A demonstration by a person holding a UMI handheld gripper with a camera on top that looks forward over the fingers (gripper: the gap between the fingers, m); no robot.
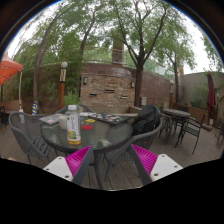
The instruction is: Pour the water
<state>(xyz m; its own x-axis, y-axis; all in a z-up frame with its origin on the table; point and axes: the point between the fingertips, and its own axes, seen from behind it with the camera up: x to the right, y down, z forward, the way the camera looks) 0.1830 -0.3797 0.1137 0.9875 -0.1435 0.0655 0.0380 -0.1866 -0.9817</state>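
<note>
Gripper view: my gripper is spread, pads apart, pinching nothing. The bottle stands upright near the near edge of the glass patio table, ahead of my left finger. Long axis vertical. I judge: steer left, then forward.

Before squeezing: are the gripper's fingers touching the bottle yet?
Apart. The gripper view shows the bottle standing on the table beyond the open gripper.

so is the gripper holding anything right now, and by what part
Nothing is held. The gripper has its fingers open with only air between them; the bottle stands on the glass table, beyond the fingers, untouched.
</note>
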